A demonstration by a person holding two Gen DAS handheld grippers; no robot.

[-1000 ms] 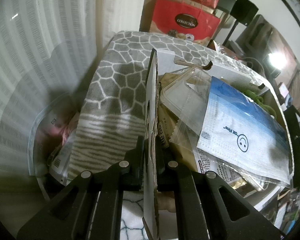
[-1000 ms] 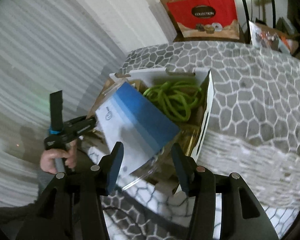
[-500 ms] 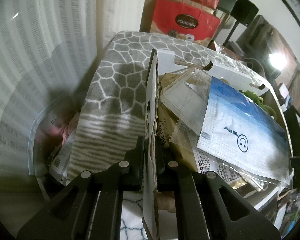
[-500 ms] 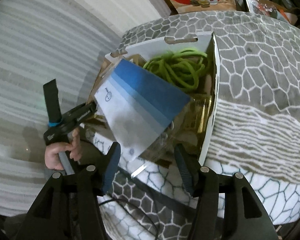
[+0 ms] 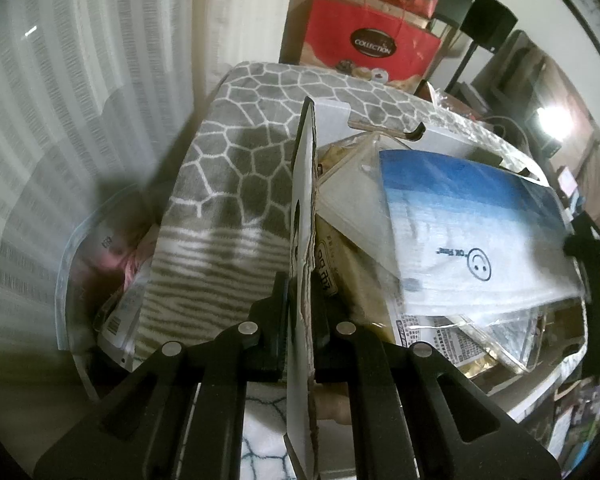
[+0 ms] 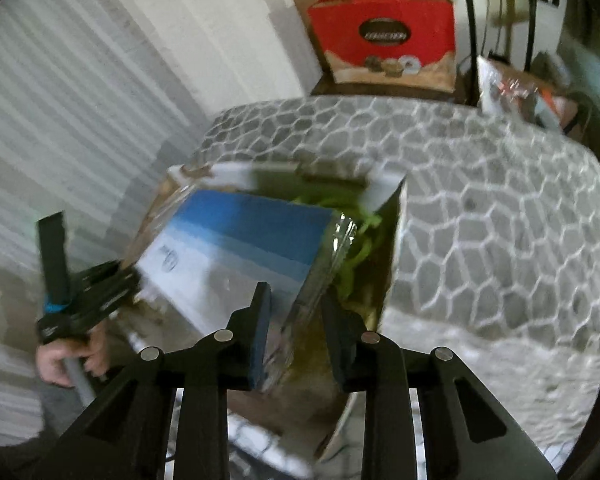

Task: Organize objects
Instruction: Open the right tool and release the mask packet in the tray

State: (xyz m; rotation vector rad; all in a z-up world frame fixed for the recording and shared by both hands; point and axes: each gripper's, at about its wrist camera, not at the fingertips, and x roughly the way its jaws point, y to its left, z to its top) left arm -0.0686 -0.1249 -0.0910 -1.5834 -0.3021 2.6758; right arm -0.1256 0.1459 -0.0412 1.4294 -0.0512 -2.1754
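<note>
A white cardboard box (image 5: 440, 140) sits on a grey honeycomb-patterned cloth. My left gripper (image 5: 300, 292) is shut on the box's near side wall (image 5: 304, 184). On top of the box's contents lies a clear-wrapped blue and white mask pack (image 5: 468, 216) with a smiley print. In the right wrist view my right gripper (image 6: 296, 308) is closing on the near corner of that mask pack (image 6: 236, 248), and both pads meet its clear wrap. Green cord (image 6: 360, 236) lies coiled behind the pack. The left gripper (image 6: 128, 276) shows at the box's left side, held by a hand (image 6: 60, 360).
A clear bin (image 5: 84, 264) of packets stands left of the cloth. Red gift boxes (image 5: 372, 44) are stacked beyond it, with white striped curtains behind. Bare patterned cloth (image 6: 500, 220) stretches to the right of the box. Cluttered items (image 6: 520, 92) sit at the far right.
My right gripper moved in over the box and its jaws narrowed around the mask pack's corner. The pack shifted and tilted a little. The left gripper kept still on the wall.
</note>
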